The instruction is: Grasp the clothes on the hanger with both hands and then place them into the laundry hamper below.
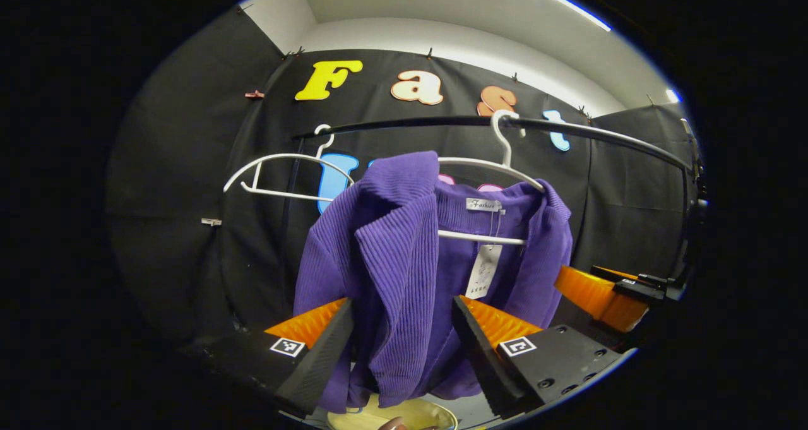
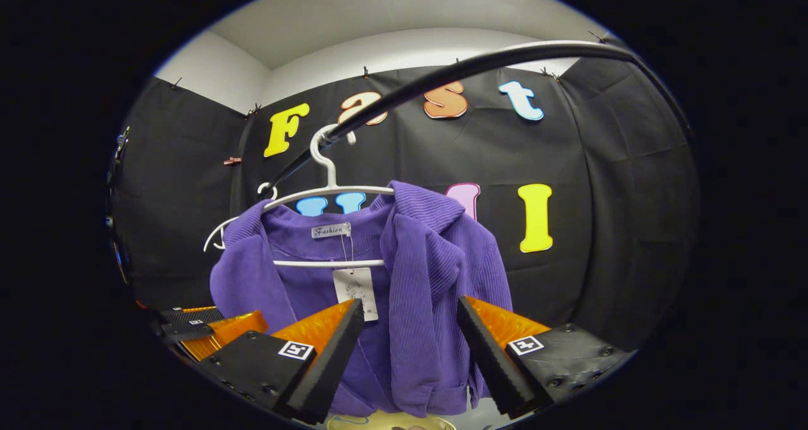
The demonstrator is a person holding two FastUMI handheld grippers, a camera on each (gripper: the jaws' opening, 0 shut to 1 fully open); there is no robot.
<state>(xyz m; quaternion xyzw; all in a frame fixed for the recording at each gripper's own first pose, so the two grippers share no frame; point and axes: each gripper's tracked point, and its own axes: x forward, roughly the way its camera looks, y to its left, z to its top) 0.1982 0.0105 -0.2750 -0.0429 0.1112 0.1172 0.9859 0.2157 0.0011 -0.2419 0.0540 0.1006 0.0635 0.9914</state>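
A purple ribbed jacket [image 1: 404,259] hangs on a white hanger [image 1: 505,158] from a black rail [image 1: 600,133]; a paper tag dangles inside its collar. My left gripper [image 1: 401,338] is open, and the jacket's left front panel hangs in the gap between its wide-apart fingers. In the right gripper view the same jacket [image 2: 429,278] hangs from its hanger [image 2: 325,158], and my right gripper [image 2: 410,345] is open with the right front panel between its fingers. Each gripper appears in the other's view, the right one [image 1: 600,294] and the left one [image 2: 208,329]. The rim of the pale yellow hamper [image 1: 416,417] peeks out below.
A second, bare white hanger [image 1: 278,177] hangs on the rail to the left of the jacket. The black rail [image 2: 454,73] arcs overhead, with black cloth walls behind and to both sides. The hamper's rim [image 2: 379,424] lies directly under the jacket.
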